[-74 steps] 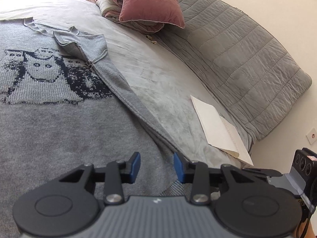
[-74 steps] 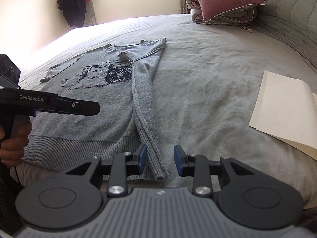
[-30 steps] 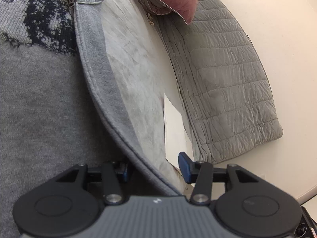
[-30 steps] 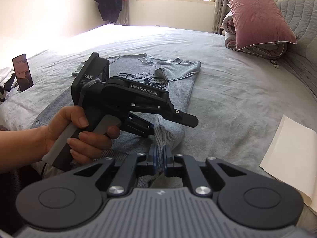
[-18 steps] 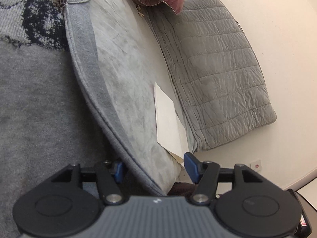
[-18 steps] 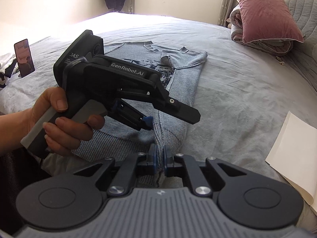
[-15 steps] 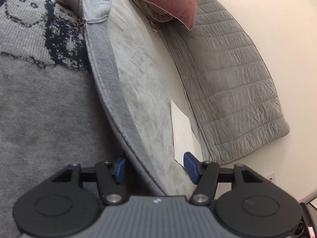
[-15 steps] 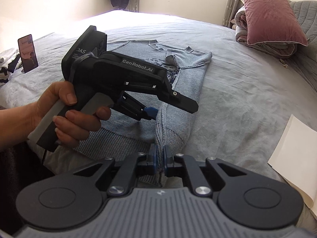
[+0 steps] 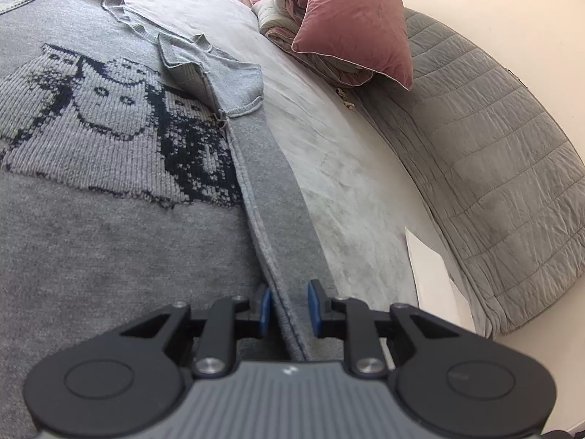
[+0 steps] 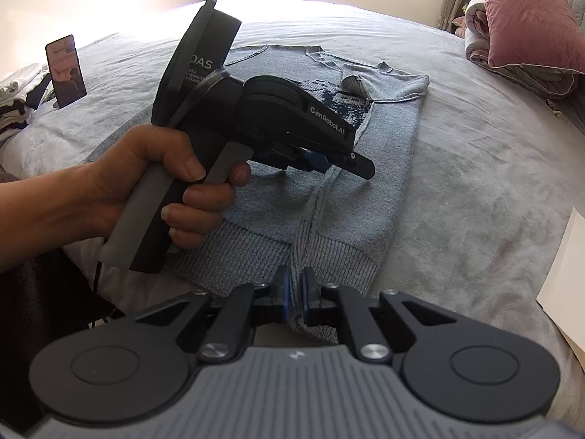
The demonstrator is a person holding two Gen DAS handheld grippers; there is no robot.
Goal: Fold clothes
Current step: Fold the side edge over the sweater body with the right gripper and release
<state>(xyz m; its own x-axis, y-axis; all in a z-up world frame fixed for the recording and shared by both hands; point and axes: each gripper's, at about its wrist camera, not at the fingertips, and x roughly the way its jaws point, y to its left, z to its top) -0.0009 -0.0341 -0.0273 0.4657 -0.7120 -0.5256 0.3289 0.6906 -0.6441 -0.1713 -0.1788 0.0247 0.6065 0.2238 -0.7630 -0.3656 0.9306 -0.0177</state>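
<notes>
Both grippers angle downward: right gripper (image 10: 294, 298) clamped on the sweater (image 10: 351, 197) cuff, left gripper (image 9: 289, 309) just closing around its sleeve.

Open grey bedspread (image 10: 475, 168) is lying bare to the right of the grey knitted sweater (image 10: 365, 197), giving a gripper a clear lane up toward the head of the bed. That lane is being hemmed in by the cream sheets of paper (image 10: 563, 270) at the right edge, and by the pink velvet pillow (image 10: 526, 18) sitting on a rolled quilt (image 10: 512, 69) at the far end. On the sweater's left, the person's hand (image 10: 153, 186) is crowding the near space, with an upright black phone (image 10: 65, 69) standing further off.
</notes>
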